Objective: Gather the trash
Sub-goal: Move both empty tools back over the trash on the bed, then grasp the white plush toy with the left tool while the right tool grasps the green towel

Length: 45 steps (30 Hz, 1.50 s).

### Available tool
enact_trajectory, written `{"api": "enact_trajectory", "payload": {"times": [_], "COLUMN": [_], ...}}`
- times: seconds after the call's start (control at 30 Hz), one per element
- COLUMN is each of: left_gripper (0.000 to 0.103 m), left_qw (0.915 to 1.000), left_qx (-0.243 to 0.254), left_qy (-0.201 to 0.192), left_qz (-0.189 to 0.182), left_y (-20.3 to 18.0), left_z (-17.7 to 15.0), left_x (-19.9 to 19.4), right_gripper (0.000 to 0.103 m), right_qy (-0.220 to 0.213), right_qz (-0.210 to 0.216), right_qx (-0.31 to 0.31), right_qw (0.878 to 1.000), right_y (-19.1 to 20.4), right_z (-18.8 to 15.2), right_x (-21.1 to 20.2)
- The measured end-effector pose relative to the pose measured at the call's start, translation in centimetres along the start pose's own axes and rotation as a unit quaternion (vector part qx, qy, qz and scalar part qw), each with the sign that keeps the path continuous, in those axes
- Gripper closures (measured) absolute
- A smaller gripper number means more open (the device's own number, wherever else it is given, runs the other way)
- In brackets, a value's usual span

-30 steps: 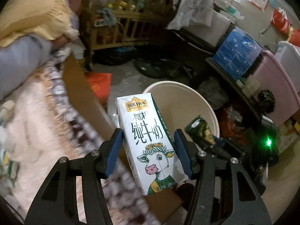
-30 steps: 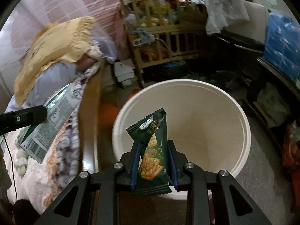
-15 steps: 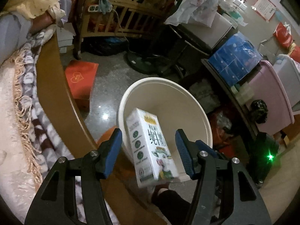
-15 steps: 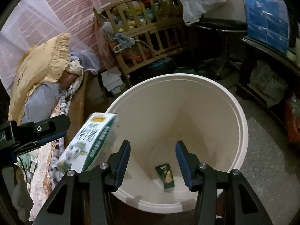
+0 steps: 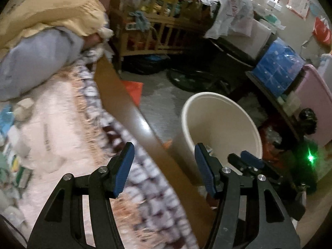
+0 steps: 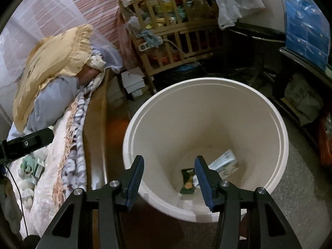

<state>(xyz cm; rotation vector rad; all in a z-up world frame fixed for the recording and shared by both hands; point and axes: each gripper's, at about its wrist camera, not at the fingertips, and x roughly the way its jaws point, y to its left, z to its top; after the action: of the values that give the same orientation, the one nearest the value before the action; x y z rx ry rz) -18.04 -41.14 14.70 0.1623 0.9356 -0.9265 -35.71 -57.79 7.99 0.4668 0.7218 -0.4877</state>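
A round cream trash bin (image 6: 259,112) stands on the floor beside the bed; it also shows in the left wrist view (image 5: 207,112). At its bottom lie a green cracker wrapper (image 6: 187,183) and a white milk carton (image 6: 225,161). My right gripper (image 6: 169,178) is open and empty just above the bin's near rim. My left gripper (image 5: 165,170) is open and empty over the bed's wooden side rail (image 5: 128,114), left of the bin. The right gripper's fingers (image 5: 250,159) show at the bin's rim in the left wrist view.
The bed (image 5: 58,128) with a patterned blanket, a yellow pillow (image 6: 51,62) and small packets (image 6: 36,166) lies to the left. A wooden crib (image 6: 176,31), blue packages (image 5: 278,72), a pink cabinet (image 5: 313,108) and floor clutter surround the bin.
Both grippers opened. The cracker wrapper and then the milk carton dropped into the bin. My left gripper has swung left, back over the bed rail.
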Motion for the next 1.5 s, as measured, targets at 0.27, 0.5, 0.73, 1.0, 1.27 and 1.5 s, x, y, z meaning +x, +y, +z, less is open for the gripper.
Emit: {"api": "enact_trajectory", "payload": {"times": [0.27, 0.5, 0.73, 1.0, 1.27, 1.5], "left_gripper": [0.044, 0.044, 0.044, 0.044, 0.044, 0.044], "left_qw": [0.9980, 0.9937, 0.9879, 0.9833, 0.9784, 0.9707], "left_qx": [0.001, 0.001, -0.008, -0.033, -0.064, -0.098], "left_qy": [-0.024, -0.047, -0.067, -0.077, -0.073, -0.071], "left_qz": [0.058, 0.101, 0.139, 0.162, 0.182, 0.208], "left_y": [2.5, 4.7, 7.6, 11.2, 14.8, 19.7], "left_z": [-1.9, -3.7, -5.6, -7.4, -9.3, -12.0], "left_x": [-3.0, -6.1, -8.9, -11.2, -13.1, -15.6], "right_gripper": [0.043, 0.043, 0.040, 0.039, 0.037, 0.033], "right_qy": [0.001, 0.000, -0.003, 0.005, 0.021, 0.039], "right_qz": [0.015, 0.046, 0.075, 0.104, 0.126, 0.149], "right_qx": [-0.039, -0.068, -0.108, -0.143, -0.181, -0.212], "right_qw": [0.999, 0.997, 0.991, 0.984, 0.975, 0.965], "right_y": [4.1, 8.7, 14.1, 19.0, 22.9, 25.5], "right_z": [-1.2, -2.0, -2.8, -3.9, -5.2, -6.2], "right_x": [-0.9, -2.0, -2.9, -2.9, -2.4, -1.6]}}
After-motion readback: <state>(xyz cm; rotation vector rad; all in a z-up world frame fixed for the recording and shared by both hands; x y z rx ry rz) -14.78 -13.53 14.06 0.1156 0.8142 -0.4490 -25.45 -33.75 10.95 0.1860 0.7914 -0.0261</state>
